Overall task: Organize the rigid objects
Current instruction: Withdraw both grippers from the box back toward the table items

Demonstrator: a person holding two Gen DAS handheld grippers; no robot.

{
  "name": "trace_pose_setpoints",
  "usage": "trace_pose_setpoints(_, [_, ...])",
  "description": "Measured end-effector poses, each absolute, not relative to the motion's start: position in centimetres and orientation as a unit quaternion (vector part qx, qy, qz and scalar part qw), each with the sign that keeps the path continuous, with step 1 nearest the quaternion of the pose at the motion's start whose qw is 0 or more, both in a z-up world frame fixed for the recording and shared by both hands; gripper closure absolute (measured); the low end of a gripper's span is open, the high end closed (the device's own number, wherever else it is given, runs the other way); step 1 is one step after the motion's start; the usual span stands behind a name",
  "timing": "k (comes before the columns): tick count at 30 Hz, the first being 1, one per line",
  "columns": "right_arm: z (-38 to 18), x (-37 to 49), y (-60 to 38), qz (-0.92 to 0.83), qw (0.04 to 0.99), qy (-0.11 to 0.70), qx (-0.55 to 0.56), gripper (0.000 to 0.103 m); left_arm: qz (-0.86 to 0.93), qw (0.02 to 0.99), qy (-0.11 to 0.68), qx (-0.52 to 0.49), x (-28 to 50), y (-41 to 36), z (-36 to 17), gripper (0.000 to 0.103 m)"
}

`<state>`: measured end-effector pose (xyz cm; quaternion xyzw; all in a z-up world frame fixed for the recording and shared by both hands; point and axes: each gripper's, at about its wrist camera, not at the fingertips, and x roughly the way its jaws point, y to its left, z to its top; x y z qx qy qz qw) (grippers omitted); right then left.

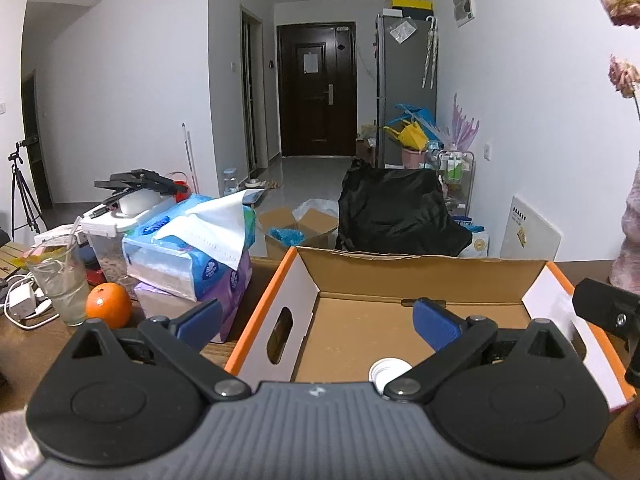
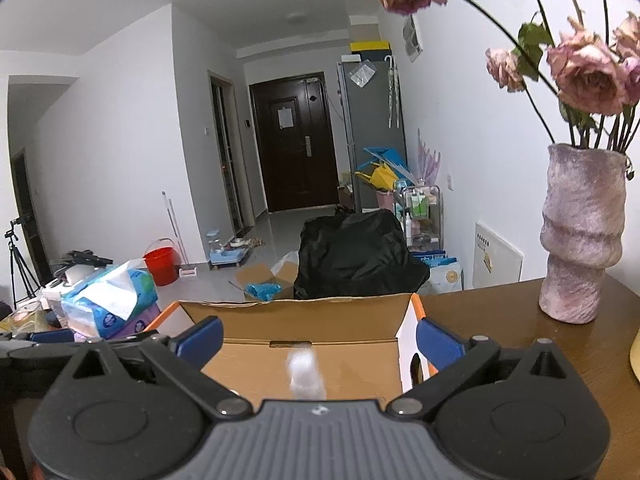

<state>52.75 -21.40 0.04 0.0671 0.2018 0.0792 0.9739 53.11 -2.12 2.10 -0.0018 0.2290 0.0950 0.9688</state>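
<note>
- Cardboard box (image 1: 400, 320) sits open on the desk (image 2: 500, 320).
- Left hand-held gripper (image 1: 320, 320): released, holding nothing.
- Right hand-held gripper (image 2: 320, 340): released; blurred white object (image 2: 304, 376) inside the box.

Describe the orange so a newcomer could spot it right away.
Start at the open cardboard box on the wooden table, then look left past the stacked tissue packs. The orange sits beside a drinking glass, the only round, bright orange thing there.
</note>
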Motion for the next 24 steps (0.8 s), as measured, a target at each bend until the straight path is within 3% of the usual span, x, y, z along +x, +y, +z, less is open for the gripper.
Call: trace_pose_setpoints(24, [1.4, 41.4, -21.5, 0.087, 0.977, 0.186, 0.050, 0.000, 0.085, 0.976, 0.201, 0.013, 41.1, 0.2, 3.3, 0.000])
